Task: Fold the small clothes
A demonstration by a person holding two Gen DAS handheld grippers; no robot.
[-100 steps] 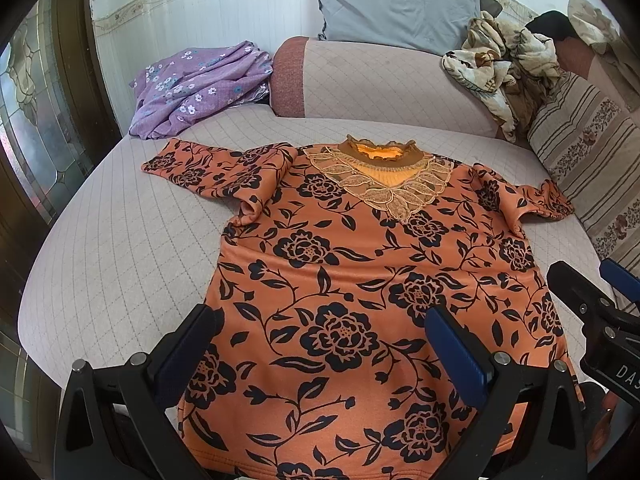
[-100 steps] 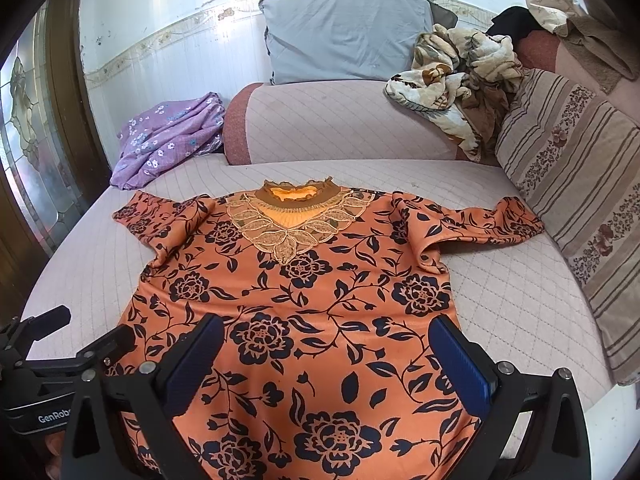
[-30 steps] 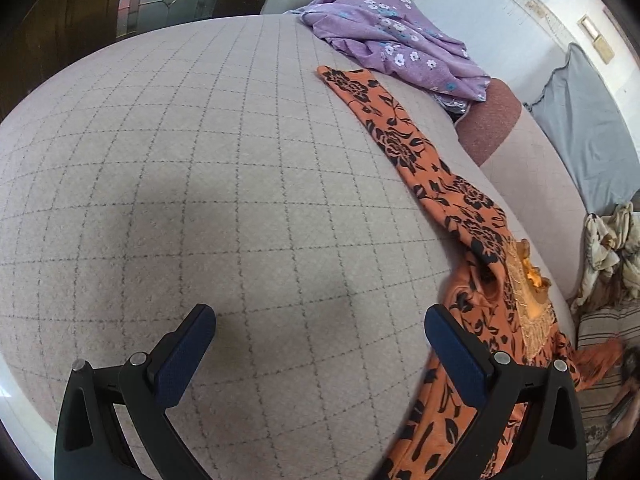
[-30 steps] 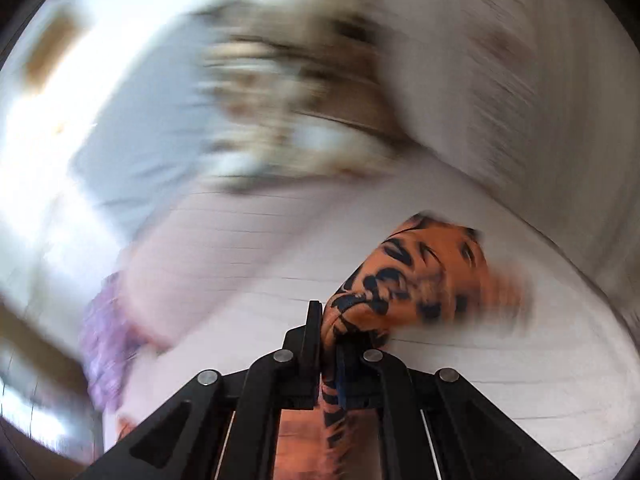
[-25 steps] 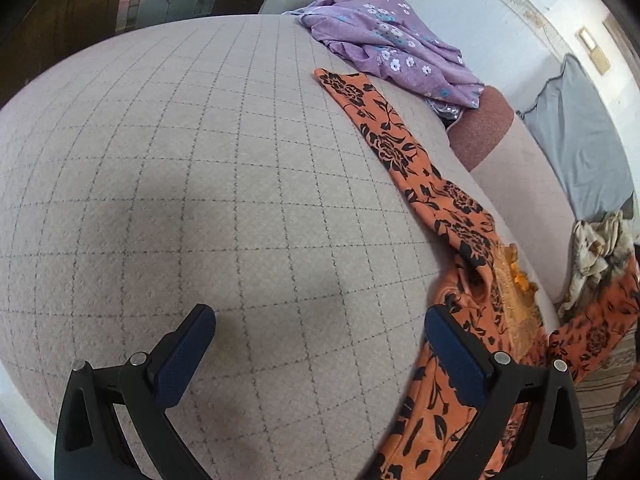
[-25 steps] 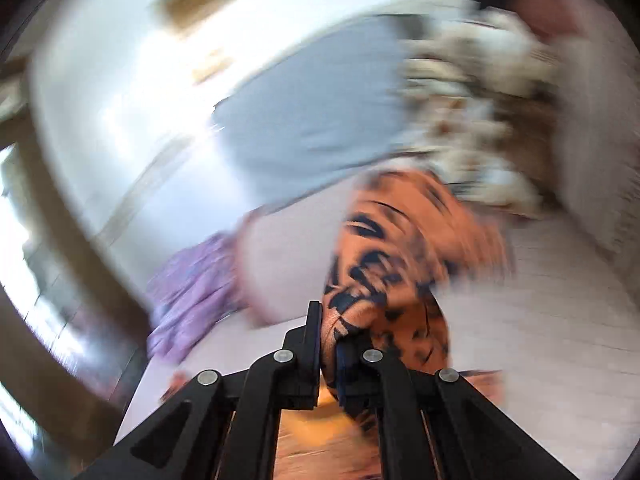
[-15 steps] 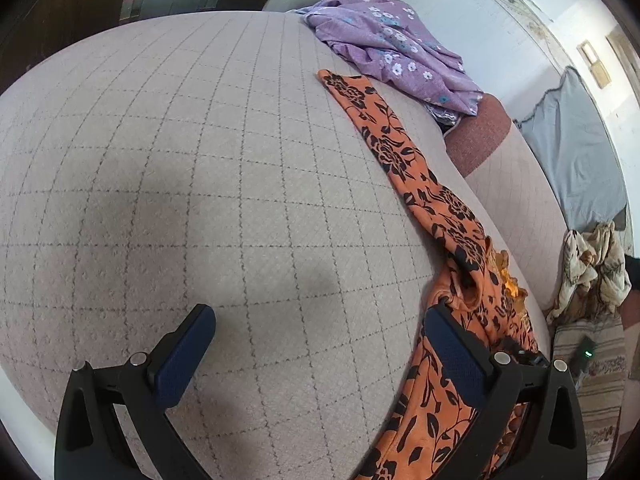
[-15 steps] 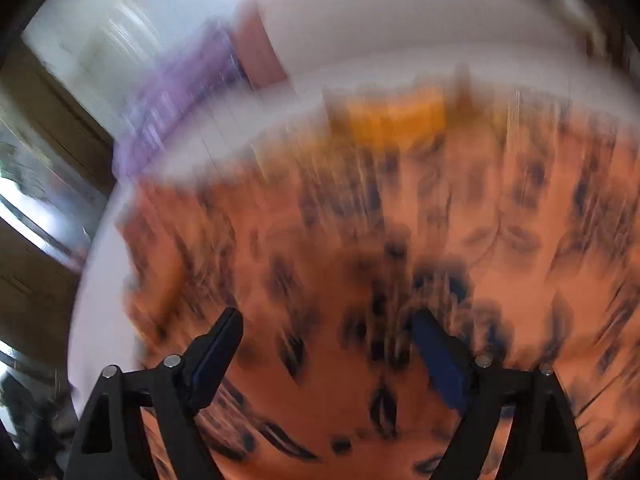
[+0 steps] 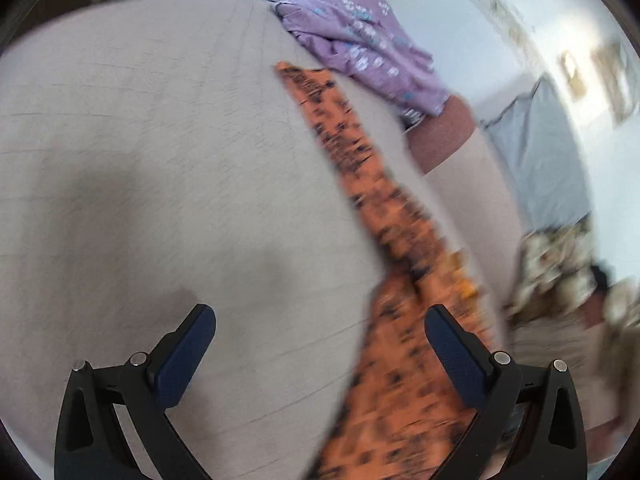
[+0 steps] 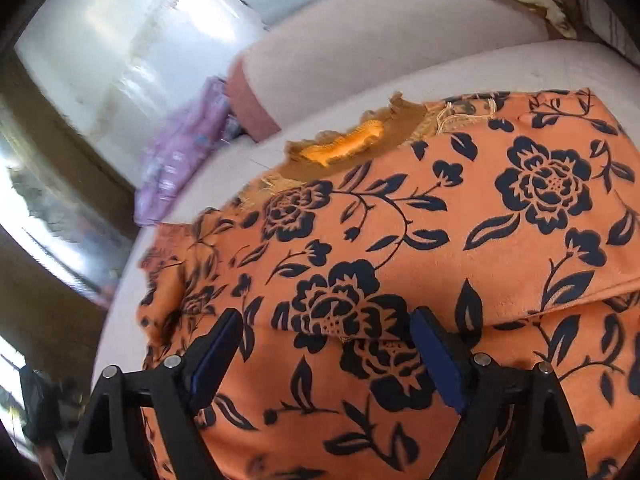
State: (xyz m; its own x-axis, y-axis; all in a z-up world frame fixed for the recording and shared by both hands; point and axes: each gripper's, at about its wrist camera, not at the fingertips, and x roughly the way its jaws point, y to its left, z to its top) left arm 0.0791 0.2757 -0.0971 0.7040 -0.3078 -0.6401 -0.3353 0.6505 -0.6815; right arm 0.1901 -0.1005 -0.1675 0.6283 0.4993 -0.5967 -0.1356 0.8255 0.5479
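Bed (image 9: pixel 140 168): pale quilted cover, bare across most of the left wrist view.
Orange floral top (image 10: pixel 420 240): lies on the bed, one side folded over its middle, collar toward the bolster (image 10: pixel 380 44).
Purple garment (image 9: pixel 360 48): bunched at the bed's far edge, beyond the top's sleeve (image 9: pixel 320 100).
Right gripper (image 10: pixel 326 356): jaws have just been opening, now spread over the top, pinching nothing.
Left gripper (image 9: pixel 320 354): jaws spread, empty.

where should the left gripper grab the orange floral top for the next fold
Probably the outstretched sleeve of the orange floral top. It lies flat and alone on the quilted bed cover, pointing away from the body. Bring the open left gripper down over its cuff end, one finger to each long edge.
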